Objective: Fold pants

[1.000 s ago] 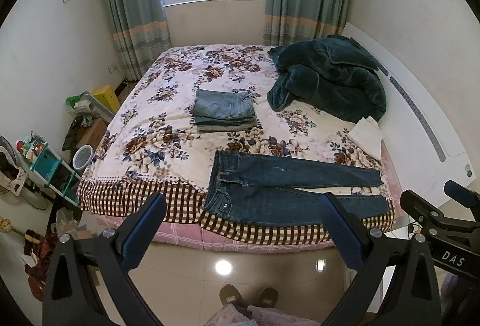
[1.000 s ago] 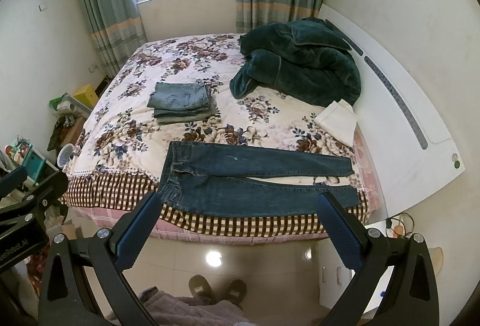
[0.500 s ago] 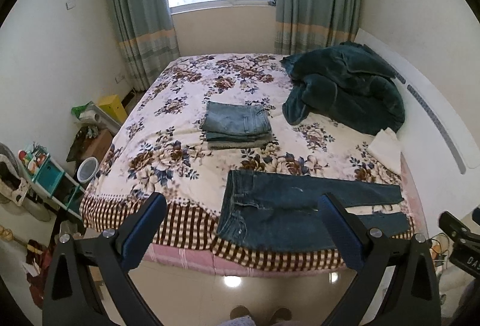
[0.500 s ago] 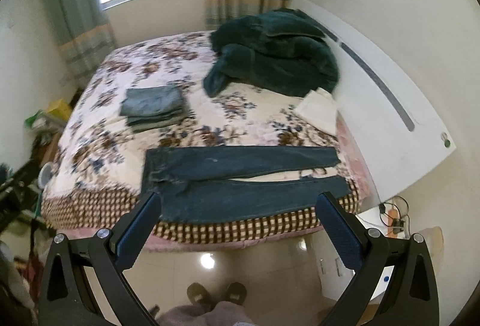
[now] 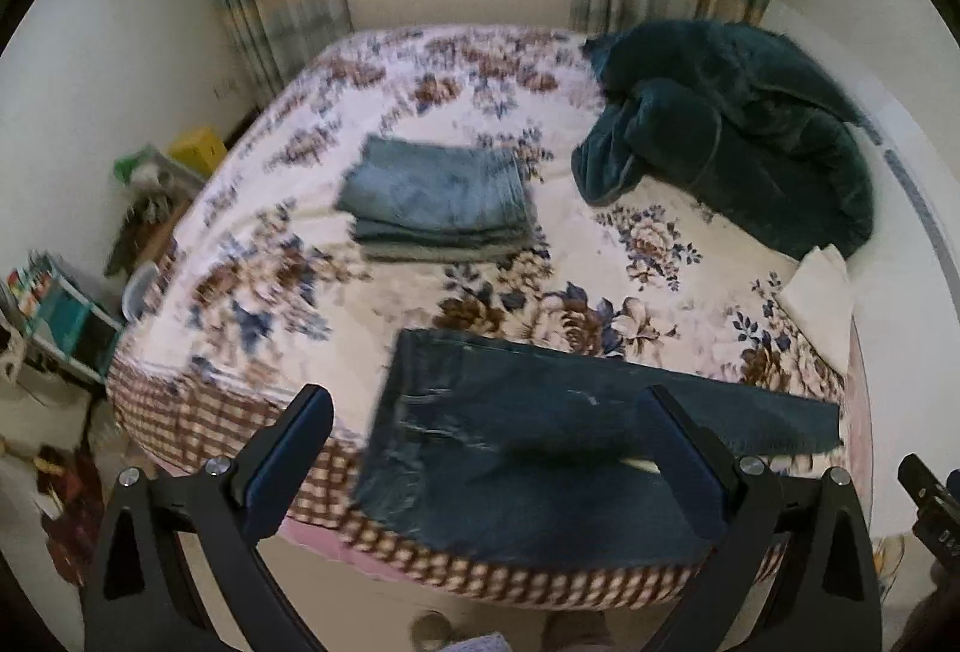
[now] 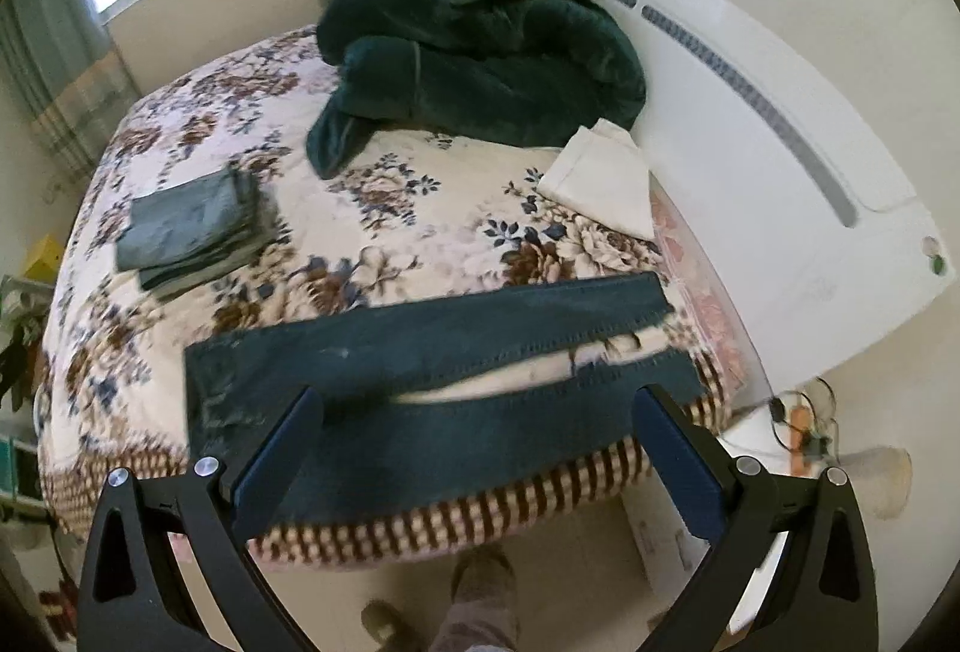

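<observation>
Dark jeans [image 5: 540,448] lie flat along the floral bed's [image 5: 420,112] near edge, at 6 o'clock. Left gripper [image 5: 486,454] and right gripper [image 6: 480,448] hover spread apart, holding nothing.

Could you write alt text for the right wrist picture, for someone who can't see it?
Dark blue denim pants lie flat, legs spread, along the near edge of a floral-quilted bed. Open right tongs frame them from above; folded grey-blue jeans and a green plush blanket sit farther back.

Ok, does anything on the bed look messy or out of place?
Mostly the dark green blanket, bunched in a heap near the headboard. The dark jeans lie flat at the bed's edge, legs slightly apart. The folded jeans stack looks neat.
</observation>
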`<action>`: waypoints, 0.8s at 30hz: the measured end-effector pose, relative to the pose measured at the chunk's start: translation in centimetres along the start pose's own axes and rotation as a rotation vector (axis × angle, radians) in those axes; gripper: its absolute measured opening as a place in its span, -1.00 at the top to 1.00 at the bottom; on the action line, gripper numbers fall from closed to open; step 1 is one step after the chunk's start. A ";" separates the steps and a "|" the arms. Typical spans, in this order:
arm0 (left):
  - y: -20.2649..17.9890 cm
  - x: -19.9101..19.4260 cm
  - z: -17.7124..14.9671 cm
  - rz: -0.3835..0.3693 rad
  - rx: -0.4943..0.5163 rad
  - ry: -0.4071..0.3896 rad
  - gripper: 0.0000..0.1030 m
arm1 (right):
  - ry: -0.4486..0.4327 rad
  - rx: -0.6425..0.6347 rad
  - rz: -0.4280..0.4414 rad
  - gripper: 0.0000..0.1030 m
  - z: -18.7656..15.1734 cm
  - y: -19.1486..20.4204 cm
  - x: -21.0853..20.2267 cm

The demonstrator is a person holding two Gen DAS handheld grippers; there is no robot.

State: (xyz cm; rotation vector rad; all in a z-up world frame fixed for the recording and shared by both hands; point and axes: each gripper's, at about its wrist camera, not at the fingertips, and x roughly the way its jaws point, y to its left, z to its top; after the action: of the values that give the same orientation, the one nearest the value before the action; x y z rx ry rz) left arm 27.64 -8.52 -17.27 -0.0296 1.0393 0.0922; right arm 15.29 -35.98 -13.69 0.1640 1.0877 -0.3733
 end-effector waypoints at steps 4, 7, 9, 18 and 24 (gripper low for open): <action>-2.7 6.5 1.6 0.054 -0.032 0.044 -1.00 | 0.064 0.002 0.011 -1.00 5.2 -1.5 10.8; -4.1 12.5 2.5 0.085 -0.068 0.111 -1.00 | 0.103 -0.002 -0.002 -1.00 7.7 -2.3 18.3; -4.7 16.6 2.7 0.113 -0.095 0.149 -1.00 | 0.146 0.007 -0.009 -1.00 9.3 -3.2 23.9; -6.5 34.2 2.4 0.201 -0.235 0.408 -1.00 | 0.351 0.203 -0.054 -1.00 11.2 -8.2 45.2; -6.6 43.0 0.4 0.235 -0.360 0.617 -0.99 | 0.520 0.468 -0.080 -1.00 8.4 -14.1 54.7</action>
State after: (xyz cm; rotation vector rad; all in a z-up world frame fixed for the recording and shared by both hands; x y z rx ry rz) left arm 50.21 -12.35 -54.31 -0.2763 1.6293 0.5079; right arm 39.37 -63.45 -57.56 0.6627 1.5067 -0.6786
